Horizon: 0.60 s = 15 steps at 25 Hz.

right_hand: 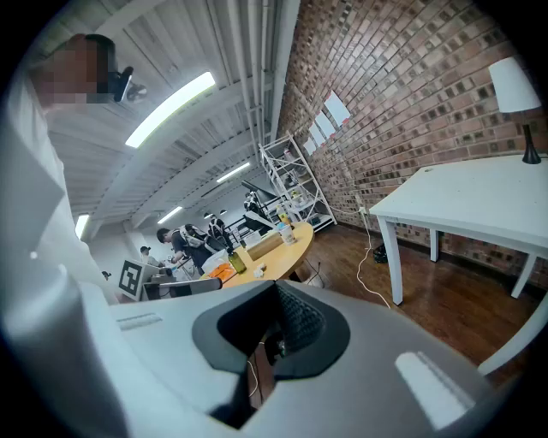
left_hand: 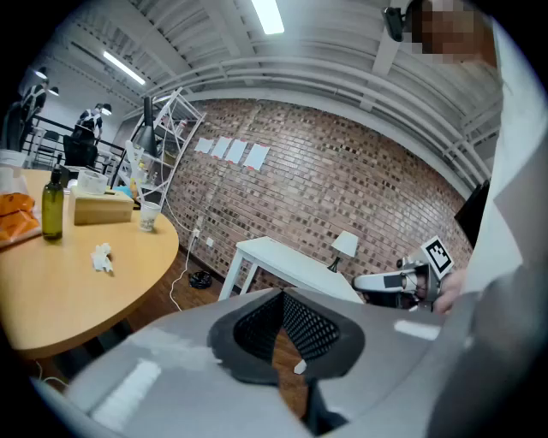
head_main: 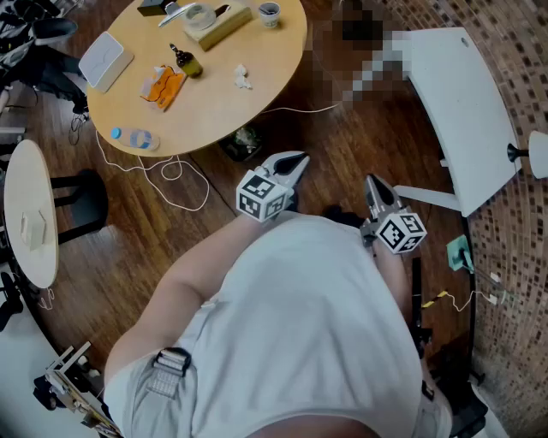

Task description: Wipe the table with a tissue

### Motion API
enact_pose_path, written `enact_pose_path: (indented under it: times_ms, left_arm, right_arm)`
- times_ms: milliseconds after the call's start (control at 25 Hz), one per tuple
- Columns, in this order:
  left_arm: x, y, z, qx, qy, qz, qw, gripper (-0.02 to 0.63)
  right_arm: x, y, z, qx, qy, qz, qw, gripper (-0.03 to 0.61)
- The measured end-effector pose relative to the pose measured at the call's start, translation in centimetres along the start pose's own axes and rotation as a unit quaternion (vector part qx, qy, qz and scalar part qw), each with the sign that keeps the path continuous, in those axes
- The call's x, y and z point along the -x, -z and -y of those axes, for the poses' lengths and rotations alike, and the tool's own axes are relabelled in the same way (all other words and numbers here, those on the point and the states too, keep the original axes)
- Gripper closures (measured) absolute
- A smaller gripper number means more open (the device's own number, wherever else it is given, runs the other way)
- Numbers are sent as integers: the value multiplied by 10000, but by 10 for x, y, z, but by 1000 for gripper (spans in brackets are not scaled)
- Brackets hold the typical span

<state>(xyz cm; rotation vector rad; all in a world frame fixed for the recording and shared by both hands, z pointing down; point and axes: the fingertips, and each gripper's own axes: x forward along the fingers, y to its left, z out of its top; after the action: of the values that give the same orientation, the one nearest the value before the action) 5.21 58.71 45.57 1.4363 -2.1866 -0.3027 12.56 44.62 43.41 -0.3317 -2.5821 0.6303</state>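
Ahead of the left gripper and off to its left, the tissue is lying crumpled on the round wooden table, well apart from both grippers and touching neither. The left gripper is pointing slightly downward over the wooden floor, its jaws pressing together at the tips with nothing between them. Just beside it on its right, the right gripper is hanging at about the same height and tilting down a little too; its jaws are likewise meeting, empty. Both are being held close in front of the person's white shirt. Beyond the tissue, farther from the left gripper, an olive bottle is standing upright next to an orange packet, with a tan box and a paper cup sitting toward the table's far edge. Nearer, by the table's rim, a clear water bottle is lying on its side. To the right of the right gripper a white table is standing against the brick wall, and a small lamp is resting on it.
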Motion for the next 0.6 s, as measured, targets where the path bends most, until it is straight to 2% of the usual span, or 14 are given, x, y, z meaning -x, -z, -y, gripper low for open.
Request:
enact_pose_path:
  times_ms: [240, 360, 600]
  left_arm:
    - [33, -5, -30, 227, -207, 138, 9994, 609]
    - [34, -6, -32, 232, -227, 193, 9993, 609]
    - [34, -5, -40, 271, -376, 192, 9987, 609]
  right_arm:
    - [-16, -2, -25, 74, -36, -50, 10000, 569]
    - [-24, -1, -29, 231, -100, -227, 9994, 569]
    - [-46, 0, -28, 241, -315, -446, 9982, 569]
